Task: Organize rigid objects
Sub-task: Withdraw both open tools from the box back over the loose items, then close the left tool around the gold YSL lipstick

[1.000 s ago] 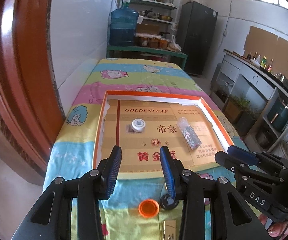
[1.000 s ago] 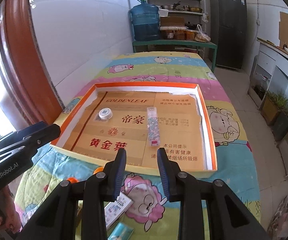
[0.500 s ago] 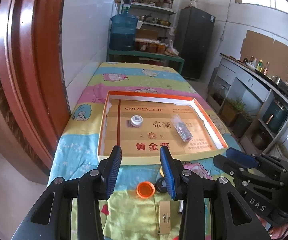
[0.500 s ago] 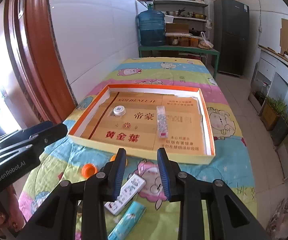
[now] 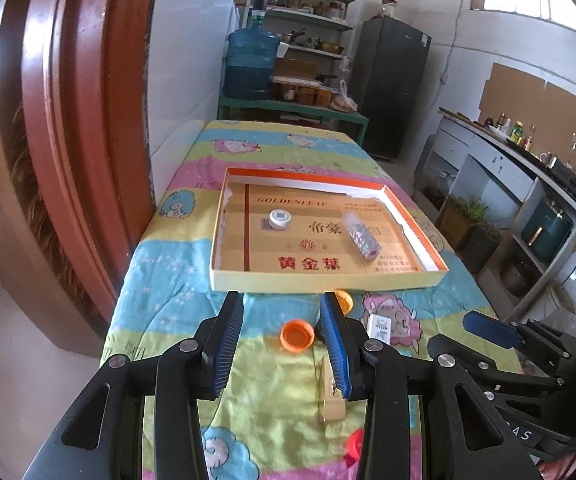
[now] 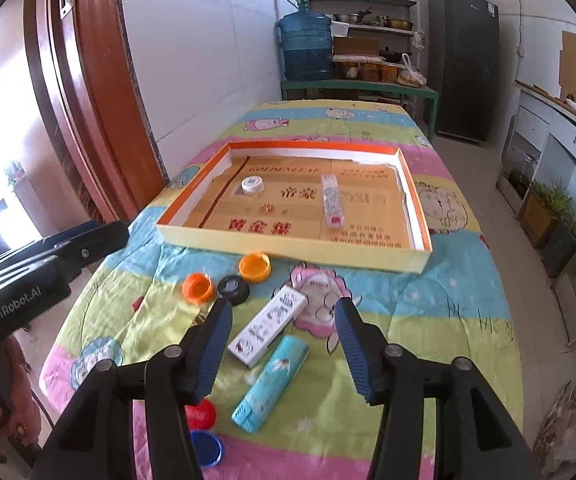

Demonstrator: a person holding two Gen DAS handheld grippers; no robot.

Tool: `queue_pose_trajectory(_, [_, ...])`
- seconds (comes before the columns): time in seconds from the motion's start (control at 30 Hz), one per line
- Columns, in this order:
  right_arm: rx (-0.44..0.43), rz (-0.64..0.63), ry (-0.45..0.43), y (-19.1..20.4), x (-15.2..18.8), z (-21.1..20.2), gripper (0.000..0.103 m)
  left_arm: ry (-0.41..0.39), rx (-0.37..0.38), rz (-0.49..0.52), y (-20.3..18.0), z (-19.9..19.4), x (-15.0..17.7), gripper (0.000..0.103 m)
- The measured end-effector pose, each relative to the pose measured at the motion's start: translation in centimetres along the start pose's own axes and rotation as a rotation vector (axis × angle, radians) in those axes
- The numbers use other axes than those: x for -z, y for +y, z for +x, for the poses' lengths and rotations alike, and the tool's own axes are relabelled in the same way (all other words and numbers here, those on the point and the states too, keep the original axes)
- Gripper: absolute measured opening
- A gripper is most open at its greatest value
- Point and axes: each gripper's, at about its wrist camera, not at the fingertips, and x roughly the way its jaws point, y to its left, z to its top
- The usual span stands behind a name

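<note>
A shallow orange-rimmed cardboard tray (image 6: 416, 204) (image 5: 215, 240) lies on the quilt-covered table; inside it are a white round cap (image 6: 252, 185) and a patterned stick box (image 6: 332, 200). In front of the tray lie two orange caps (image 6: 197, 286) (image 6: 254, 266), a black cap (image 6: 233, 289), a white flat box (image 6: 268, 324), a teal box (image 6: 271, 384), a red cap (image 6: 201, 414) and a blue cap (image 6: 207, 449). A gold bar (image 5: 331, 398) shows in the left wrist view. My right gripper (image 6: 283, 330) is open above the white and teal boxes. My left gripper (image 5: 281, 324) is open, empty, near an orange cap (image 5: 297, 335).
A red-brown door frame (image 5: 67, 120) and white tiled wall run along the table's left side. A blue water jug (image 6: 307, 46), shelves and a dark fridge (image 6: 464, 64) stand beyond the far end. Cabinets and plant pots line the right side.
Both grippers have pulled back from the tray toward the table's near end, bringing the loose caps and boxes into view. The right gripper's jaws have spread wider.
</note>
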Motion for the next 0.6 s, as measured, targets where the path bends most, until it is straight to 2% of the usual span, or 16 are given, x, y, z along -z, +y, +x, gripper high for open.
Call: queue_pose_trajectory(0.6, [0.017, 0.028, 0.048, 0.1, 3.6, -0.8, 0.053, 0.069, 0.037, -0.004, -0.1, 0.0, 3.7, 0.041])
